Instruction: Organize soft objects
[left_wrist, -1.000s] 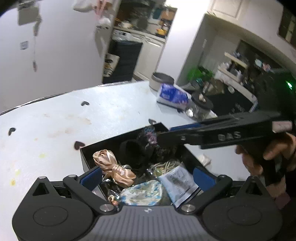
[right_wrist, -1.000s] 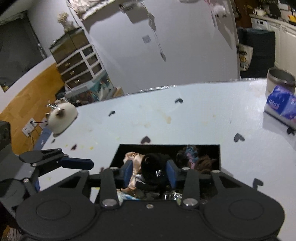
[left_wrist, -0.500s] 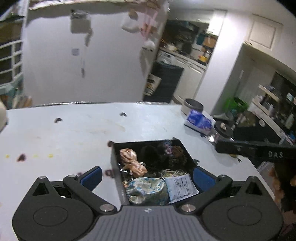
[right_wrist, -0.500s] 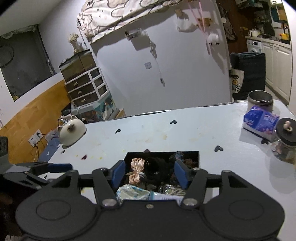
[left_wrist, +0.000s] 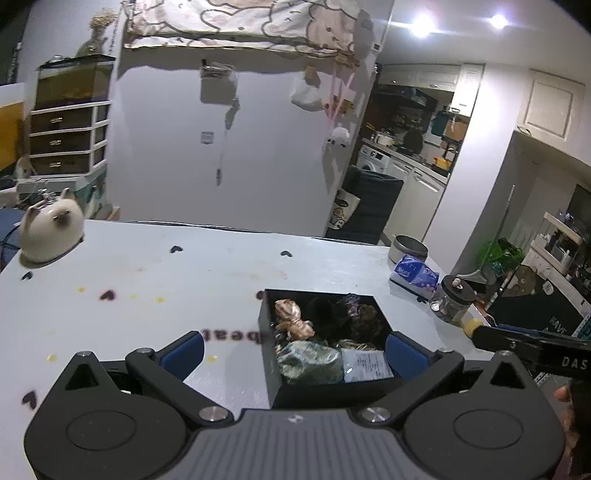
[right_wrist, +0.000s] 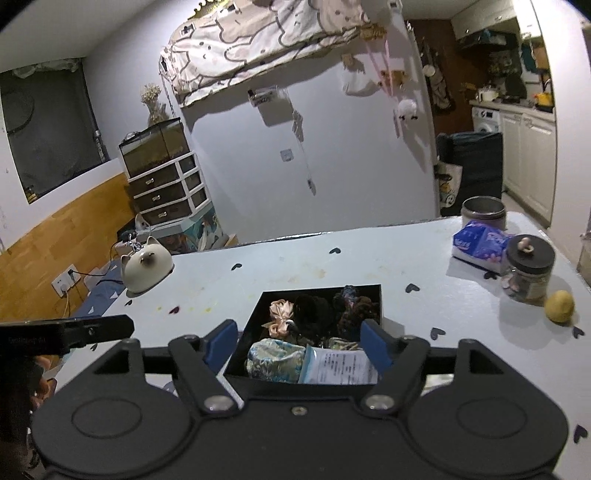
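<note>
I've pulled both grippers, left gripper (left_wrist: 293, 349) and right gripper (right_wrist: 295, 341), back from the black box (right_wrist: 258, 317), jaws released (sorting looks finished)

A lived-in home. Far ahead and right of the left hand-held gripper (left_wrist: 293, 349), a doorway opens onto a kitchen with a washing machine (left_wrist: 373, 161) and white cabinets (left_wrist: 417, 195). Ahead to the left stand a drawer unit (right_wrist: 170, 190) topped by a glass tank (right_wrist: 155, 147), a patterned blanket (right_wrist: 258, 40) hanging overhead, and a cat-shaped ornament (right_wrist: 146, 267) on the bench (right_wrist: 295, 266).
</note>
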